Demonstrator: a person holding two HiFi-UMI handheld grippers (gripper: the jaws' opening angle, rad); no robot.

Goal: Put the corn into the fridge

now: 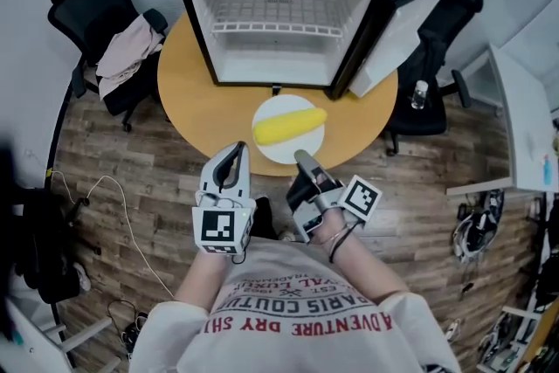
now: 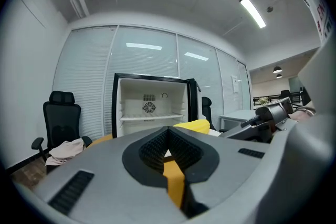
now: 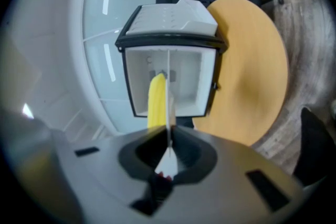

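Observation:
A yellow corn cob (image 1: 290, 125) lies on a white plate (image 1: 279, 151) over the near edge of the round wooden table (image 1: 196, 100). My right gripper (image 1: 300, 156) is shut on the plate's near rim. In the right gripper view the plate (image 3: 168, 102) runs edge-on between the jaws of the right gripper (image 3: 168, 136), with the corn (image 3: 156, 99) beside it. I cannot tell whether the plate rests on the table. Behind it the small black fridge (image 1: 279, 13) stands open and empty. My left gripper (image 1: 238, 148) hovers left of the plate, shut on nothing. In its own view the left gripper (image 2: 168, 132) faces the corn (image 2: 197, 125) and the fridge (image 2: 149, 105).
The fridge door (image 1: 393, 31) swings out to the right. A black chair with clothes on it (image 1: 127, 48) stands left of the table. Another chair holding a bottle (image 1: 421, 93) stands to the right. Cables (image 1: 105, 188) trail over the wooden floor.

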